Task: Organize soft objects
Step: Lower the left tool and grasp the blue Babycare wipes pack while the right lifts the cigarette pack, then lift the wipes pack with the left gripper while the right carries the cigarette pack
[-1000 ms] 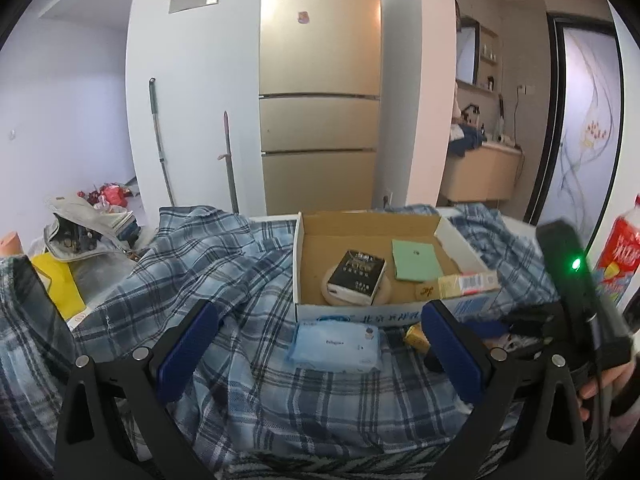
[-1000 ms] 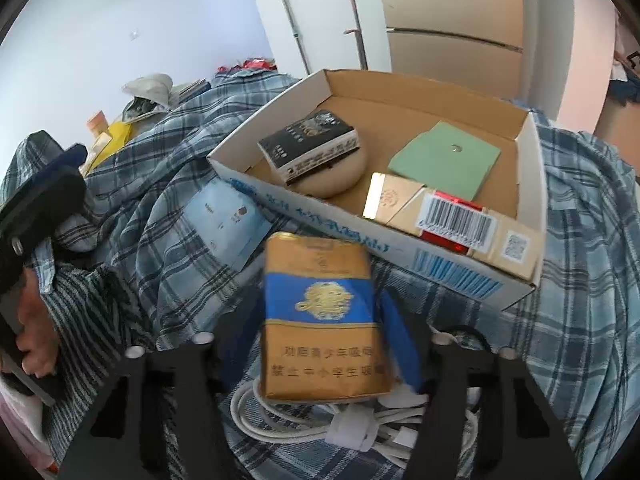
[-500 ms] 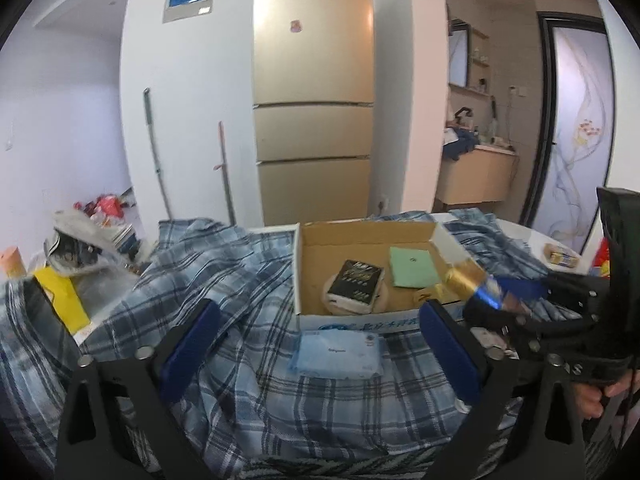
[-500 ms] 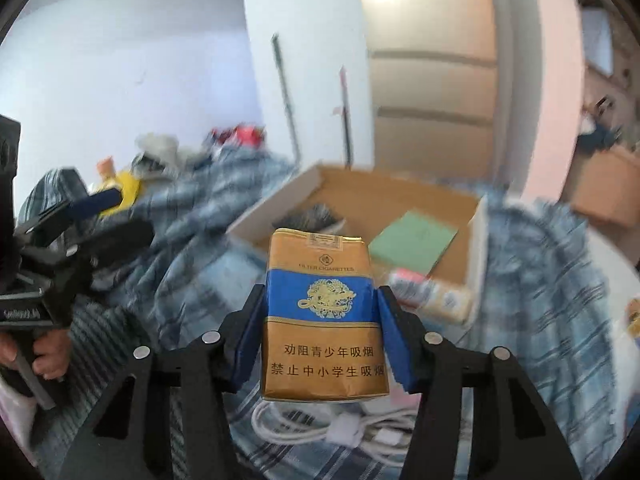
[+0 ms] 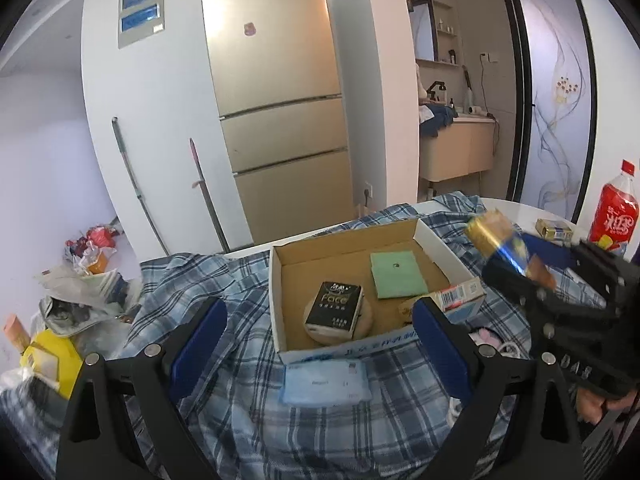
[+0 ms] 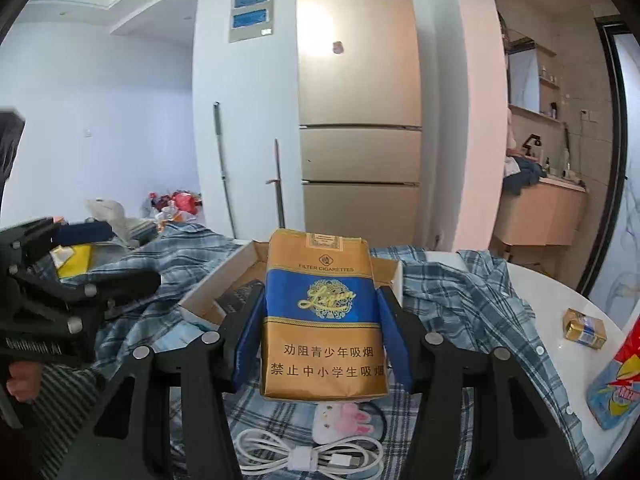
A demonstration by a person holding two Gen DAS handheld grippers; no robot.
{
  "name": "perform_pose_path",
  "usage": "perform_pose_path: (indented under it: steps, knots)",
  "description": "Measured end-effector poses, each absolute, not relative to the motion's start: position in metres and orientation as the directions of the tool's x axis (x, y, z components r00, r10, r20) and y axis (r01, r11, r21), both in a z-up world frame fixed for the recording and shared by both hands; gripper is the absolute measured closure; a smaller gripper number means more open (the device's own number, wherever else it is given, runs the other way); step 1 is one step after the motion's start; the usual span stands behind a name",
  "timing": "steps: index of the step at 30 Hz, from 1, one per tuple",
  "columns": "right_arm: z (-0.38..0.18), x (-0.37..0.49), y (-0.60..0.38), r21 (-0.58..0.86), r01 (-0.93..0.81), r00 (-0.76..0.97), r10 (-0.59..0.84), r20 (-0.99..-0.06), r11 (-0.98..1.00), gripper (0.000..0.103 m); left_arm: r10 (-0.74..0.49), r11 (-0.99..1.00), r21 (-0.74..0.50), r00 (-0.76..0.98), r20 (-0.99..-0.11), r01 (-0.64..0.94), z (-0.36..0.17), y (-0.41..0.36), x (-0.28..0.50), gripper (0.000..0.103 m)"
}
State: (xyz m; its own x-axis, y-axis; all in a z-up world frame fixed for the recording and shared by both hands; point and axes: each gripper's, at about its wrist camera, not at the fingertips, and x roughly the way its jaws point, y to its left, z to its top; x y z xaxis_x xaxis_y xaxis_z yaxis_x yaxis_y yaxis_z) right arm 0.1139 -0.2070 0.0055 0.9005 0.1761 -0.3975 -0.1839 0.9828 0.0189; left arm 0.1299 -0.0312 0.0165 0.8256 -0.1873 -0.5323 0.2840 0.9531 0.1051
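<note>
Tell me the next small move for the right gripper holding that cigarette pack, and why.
Probably carry it forward and lower it over the cardboard box. The right gripper is shut on the soft cigarette pack, held in the air just short of the box, which already holds a similar pack and has bare floor. The left gripper is open, holding nothing, in front of the box.

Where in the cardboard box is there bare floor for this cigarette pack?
Bare floor lies along the cardboard box back wall, left of the green pad. The front is crowded: black tissue pack and barcoded carton.
</note>
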Motion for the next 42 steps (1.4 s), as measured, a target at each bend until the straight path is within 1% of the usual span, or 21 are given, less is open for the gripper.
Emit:
perform_pose_path:
  steps: [3, 5, 8, 13, 17, 22, 24, 27, 28, 30, 37, 39, 40, 41, 42]
  knots:
    - [0.0, 0.117, -0.209, 0.016, -0.172, 0.898, 0.163, -0.408, 0.985, 0.049, -0.232, 0.948, 0.049, 0.79, -0.567, 0.314, 0.008, -0.026, 0.145, 0.007]
    - [0.0, 0.118, -0.21, 0.02, -0.171, 0.896, 0.164, -0.412, 0.985, 0.049, -0.243, 0.943, 0.037, 0.761, -0.601, 0.33, -0.004, -0.023, 0.152, 0.007]
    - [-0.001, 0.118, -0.209, 0.024, -0.179, 0.892, 0.173, -0.418, 0.983, 0.049, -0.225, 0.946, 0.042, 0.743, -0.63, 0.321, -0.021, -0.022, 0.157, 0.007]
    - [-0.004, 0.118, -0.206, 0.011, -0.192, 0.886, 0.178, -0.429, 0.981, 0.049, -0.223, 0.952, -0.012, 0.668, -0.71, 0.306, -0.049, -0.016, 0.174, 0.007]
    - [-0.008, 0.121, -0.205, 0.007, -0.19, 0.881, 0.173, -0.44, 0.982, 0.049, -0.23, 0.954, -0.046, 0.623, -0.747, 0.298, -0.061, -0.014, 0.18, 0.007]
    - [-0.012, 0.125, -0.201, -0.02, -0.178, 0.876, 0.149, -0.46, 0.984, 0.049, -0.196, 0.961, -0.049, 0.55, -0.812, 0.271, -0.084, -0.011, 0.192, 0.007]
    - [-0.014, 0.126, -0.2, -0.028, -0.172, 0.871, 0.138, -0.471, 0.985, 0.049, -0.188, 0.963, -0.051, 0.519, -0.834, 0.266, -0.09, -0.011, 0.196, 0.009]
    - [-0.016, 0.128, -0.199, -0.031, -0.17, 0.865, 0.134, -0.483, 0.985, 0.049, -0.192, 0.961, -0.054, 0.516, -0.835, 0.269, -0.091, -0.011, 0.195, 0.011]
    - [-0.016, 0.128, -0.199, -0.032, -0.169, 0.864, 0.133, -0.486, 0.985, 0.049, -0.193, 0.961, -0.053, 0.519, -0.833, 0.273, -0.091, -0.011, 0.194, 0.013]
    - [-0.017, 0.129, -0.2, -0.033, -0.167, 0.862, 0.13, -0.491, 0.985, 0.049, -0.194, 0.958, -0.047, 0.521, -0.831, 0.282, -0.09, -0.013, 0.192, 0.022]
    - [-0.018, 0.129, -0.2, -0.033, -0.166, 0.859, 0.128, -0.495, 0.986, 0.049, -0.201, 0.956, -0.045, 0.534, -0.821, 0.291, -0.086, -0.015, 0.191, 0.03]
    - [-0.018, 0.128, -0.2, -0.033, -0.163, 0.861, 0.126, -0.493, 0.986, 0.049, -0.221, 0.952, -0.052, 0.56, -0.799, 0.301, -0.08, -0.013, 0.187, 0.03]
    - [-0.017, 0.129, -0.201, -0.033, -0.162, 0.861, 0.125, -0.492, 0.986, 0.049, -0.251, 0.945, -0.07, 0.573, -0.78, 0.32, -0.076, -0.012, 0.183, 0.03]
    - [-0.017, 0.128, -0.201, -0.033, -0.161, 0.862, 0.124, -0.491, 0.986, 0.049, -0.285, 0.937, -0.085, 0.598, -0.749, 0.34, -0.069, -0.01, 0.176, 0.03]
    - [-0.017, 0.128, -0.201, -0.033, -0.158, 0.865, 0.122, -0.487, 0.987, 0.049, -0.284, 0.938, -0.071, 0.631, -0.722, 0.341, -0.063, -0.01, 0.17, 0.03]
